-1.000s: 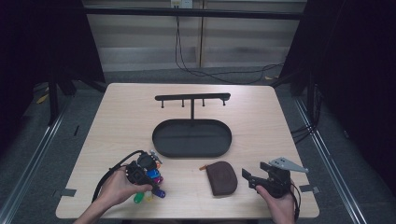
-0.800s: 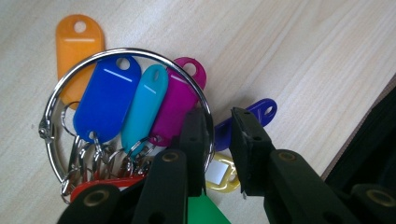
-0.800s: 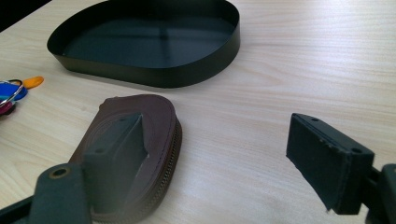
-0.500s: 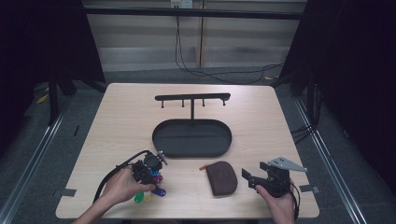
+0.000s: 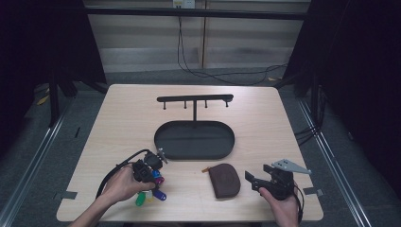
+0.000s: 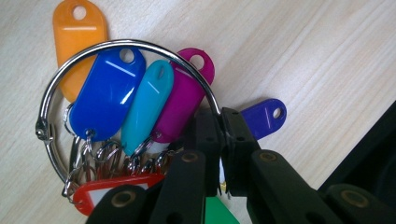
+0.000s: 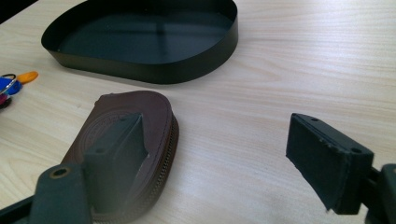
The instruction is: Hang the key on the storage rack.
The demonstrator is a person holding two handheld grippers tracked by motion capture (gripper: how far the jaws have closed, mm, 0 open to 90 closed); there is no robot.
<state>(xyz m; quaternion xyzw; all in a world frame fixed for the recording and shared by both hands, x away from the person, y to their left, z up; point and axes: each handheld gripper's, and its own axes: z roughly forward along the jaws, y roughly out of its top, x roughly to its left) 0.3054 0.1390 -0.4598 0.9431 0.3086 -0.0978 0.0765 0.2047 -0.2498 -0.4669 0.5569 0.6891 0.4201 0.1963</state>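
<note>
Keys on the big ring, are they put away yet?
Not yet. The left claw has pinched the key ring with its coloured tags beside the black tray. The right claw is open by the brown pouch. Tray and hook rack hold nothing.

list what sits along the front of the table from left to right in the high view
left tongs shut on the ring of coloured key tags → brown zip pouch → right tongs, open

I see a pale wooden table point(image 5: 123, 109) on grey floor point(image 5: 28, 142) (dark curtains point(image 5: 350, 71) flank it), cables point(image 5: 227, 71) trailing behind.
</note>
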